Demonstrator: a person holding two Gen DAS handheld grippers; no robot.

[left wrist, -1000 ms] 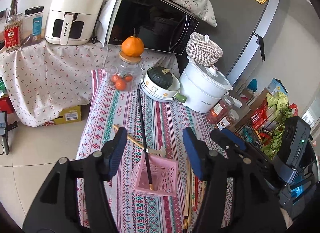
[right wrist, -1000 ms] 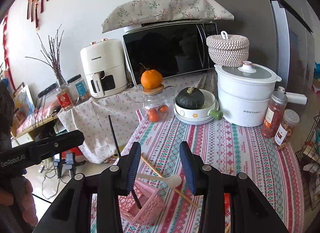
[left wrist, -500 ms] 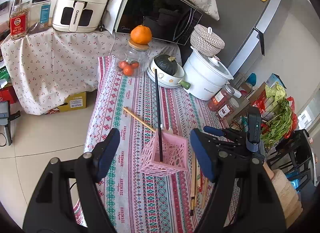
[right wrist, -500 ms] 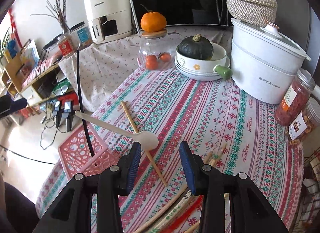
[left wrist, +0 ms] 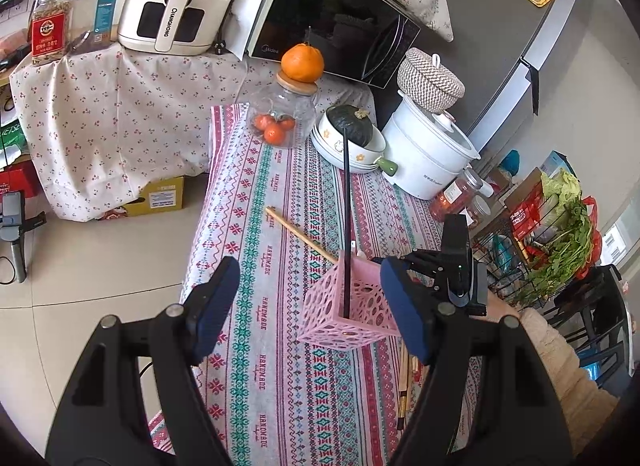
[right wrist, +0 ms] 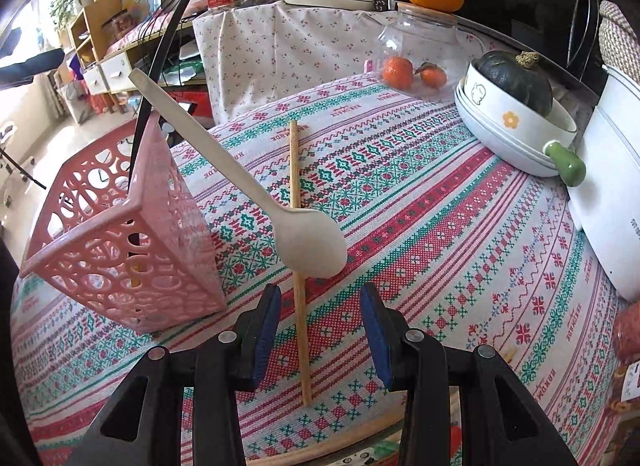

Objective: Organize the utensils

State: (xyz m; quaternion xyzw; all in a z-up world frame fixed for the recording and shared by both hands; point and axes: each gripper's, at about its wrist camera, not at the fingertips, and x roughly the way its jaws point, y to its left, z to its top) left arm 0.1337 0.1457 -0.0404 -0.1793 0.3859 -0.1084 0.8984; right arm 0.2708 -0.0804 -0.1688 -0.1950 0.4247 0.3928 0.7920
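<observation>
Blue-padded jaws of the right gripper [right wrist: 320, 330] stand apart, straddling a wooden chopstick [right wrist: 298, 250] lying on the striped tablecloth [right wrist: 440, 266]. Just beyond, at 12 o'clock, a cream spoon [right wrist: 248, 181] leans against the pink basket [right wrist: 120, 234] at 10 o'clock, beside a black chopstick [left wrist: 346, 225] standing inside. The left gripper [left wrist: 308, 306] hangs wide open, holding nothing. At 1 o'clock sits a squash bowl [right wrist: 516, 113].

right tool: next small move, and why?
Probably lower the right tool a little and close on the wooden chopstick. It is open, and the chopstick lies flat on the tablecloth running between its fingers. The white spoon leans on the pink basket with its bowl over the chopstick, so grip below the bowl. The black chopstick is in the basket.
</observation>
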